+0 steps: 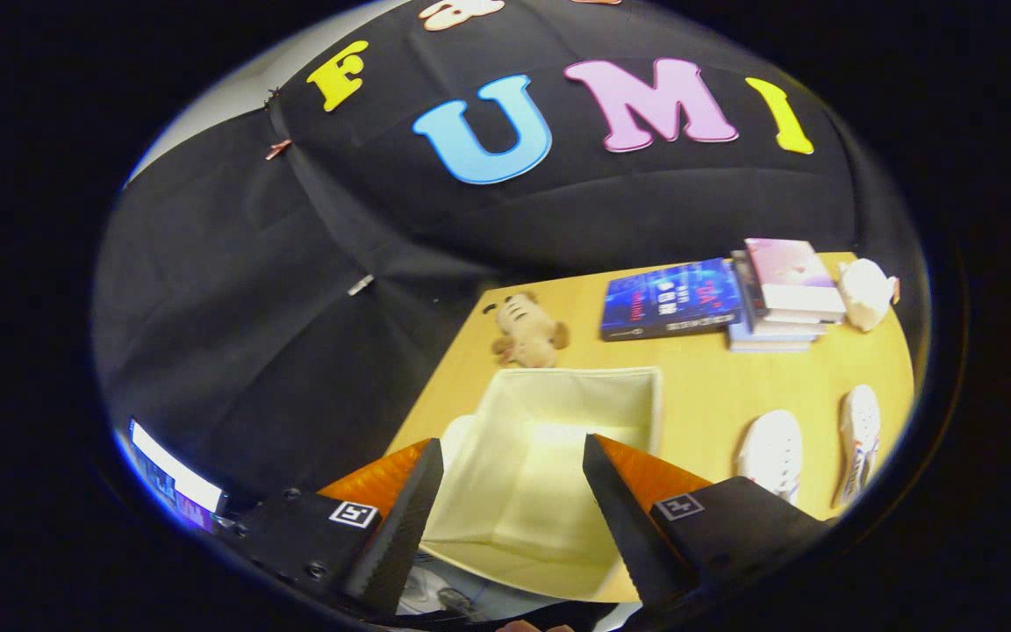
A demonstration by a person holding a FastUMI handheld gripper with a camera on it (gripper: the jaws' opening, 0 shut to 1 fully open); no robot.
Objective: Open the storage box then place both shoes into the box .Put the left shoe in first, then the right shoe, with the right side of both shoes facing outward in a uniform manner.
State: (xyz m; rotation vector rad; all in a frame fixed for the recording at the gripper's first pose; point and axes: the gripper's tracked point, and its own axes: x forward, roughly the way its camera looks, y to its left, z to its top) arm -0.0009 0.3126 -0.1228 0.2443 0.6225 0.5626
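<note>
Cream fabric storage box is framed by released, empty jaws, so the wrong shoe of the white pair at four o'clock could be taken first.

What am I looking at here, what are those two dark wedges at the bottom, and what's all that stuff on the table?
This is a fisheye camera mounted on a hand-held two-finger gripper, looking forward along its fingers. The two wedges are those fingers; they stand apart and hold nothing. Between and just beyond them is a cream storage box, open on top and with nothing showing inside. It sits on a wooden table. Past the right finger lie two white shoes, side by side. Beyond the box are a small plush toy, a blue book, a stack of books and a pale soft toy. Black cloth walls surround the booth.
</note>
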